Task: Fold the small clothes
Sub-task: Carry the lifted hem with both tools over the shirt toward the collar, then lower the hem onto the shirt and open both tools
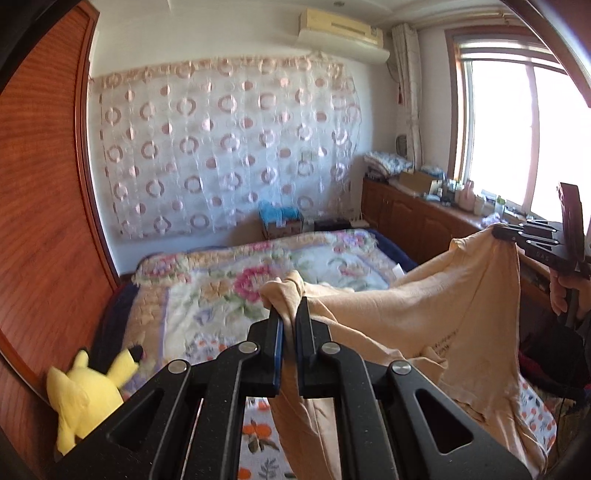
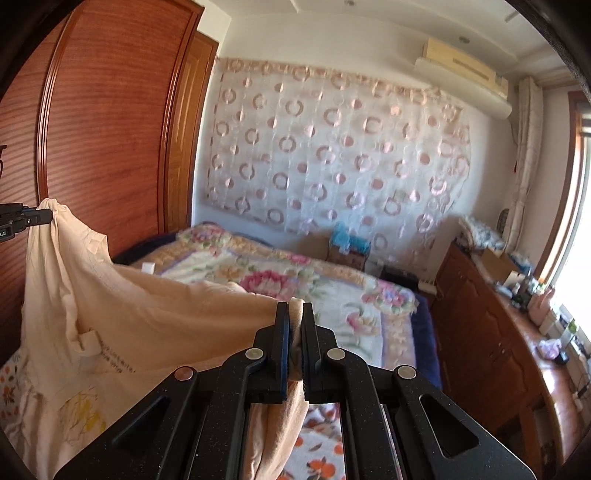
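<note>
Left gripper and right gripper both clamped tight on cloth, held apart, pointing slightly downward; a hand grips the right one's handle.

Garment hangs stretched between two grippers, above the bed. Left gripper clamps one bunched edge; right gripper clamps the other. In left wrist view the cloth runs rightward and up to the right gripper at frame's right edge. Plush toy sits at the bed's left side, against the wardrobe. Curtain hangs on the wall behind the bed; air conditioner mounted above it. Low cabinet stands right of the bed, under the window, with clutter on top.
</note>
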Available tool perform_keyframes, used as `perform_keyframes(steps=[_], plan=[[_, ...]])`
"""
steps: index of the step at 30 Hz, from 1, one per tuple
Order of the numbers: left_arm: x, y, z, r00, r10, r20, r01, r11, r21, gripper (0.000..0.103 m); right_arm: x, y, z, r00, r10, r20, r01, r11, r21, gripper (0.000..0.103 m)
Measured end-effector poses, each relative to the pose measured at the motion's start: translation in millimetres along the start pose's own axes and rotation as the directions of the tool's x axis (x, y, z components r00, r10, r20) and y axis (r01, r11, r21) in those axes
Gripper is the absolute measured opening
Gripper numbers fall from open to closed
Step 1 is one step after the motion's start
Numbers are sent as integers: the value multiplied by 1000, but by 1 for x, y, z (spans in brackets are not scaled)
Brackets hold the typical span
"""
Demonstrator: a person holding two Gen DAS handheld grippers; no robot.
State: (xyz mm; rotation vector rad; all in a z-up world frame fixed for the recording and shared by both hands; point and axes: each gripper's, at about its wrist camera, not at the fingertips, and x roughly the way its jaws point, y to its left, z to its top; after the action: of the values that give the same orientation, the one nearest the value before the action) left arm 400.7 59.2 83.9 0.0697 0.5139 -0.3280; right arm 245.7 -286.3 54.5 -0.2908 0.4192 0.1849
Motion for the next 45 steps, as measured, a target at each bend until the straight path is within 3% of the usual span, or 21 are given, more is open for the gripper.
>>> perform_keyframes(steps=[7,13,21,26,32,40,45], plan=[[-3,-12,-62,996,-35,-82,34,999,-5,7,1,35,-62,994,58,-88,-59,998,-2,5],[-59,-29,-86,996,-63,-64,64,998,14,7,-67,49,-87,994,105,-42,-104,994,33,5],[-157,-57,-123,993,-117,-1,117,993,21,7,-162,25,-142,991,131,-1,-131,988,76,5],[-203,-71,-176,990,-140,-17,139,990,-11,7,-209,31,-193,983,178,-40,-172,979,110,5],[-220,-86,-224,987,-133,-91,129,991,-43,7,-246,55,-248,964,230,-130,-212,967,140,5],[-245,-92,-254,986,-126,-107,119,990,-71,7,-259,46,-241,947,271,-171,-238,952,191,5],[-251,-94,-273,985,-113,-132,102,991,-88,7,-265,50,-257,931,296,-214,-252,945,209,5]])
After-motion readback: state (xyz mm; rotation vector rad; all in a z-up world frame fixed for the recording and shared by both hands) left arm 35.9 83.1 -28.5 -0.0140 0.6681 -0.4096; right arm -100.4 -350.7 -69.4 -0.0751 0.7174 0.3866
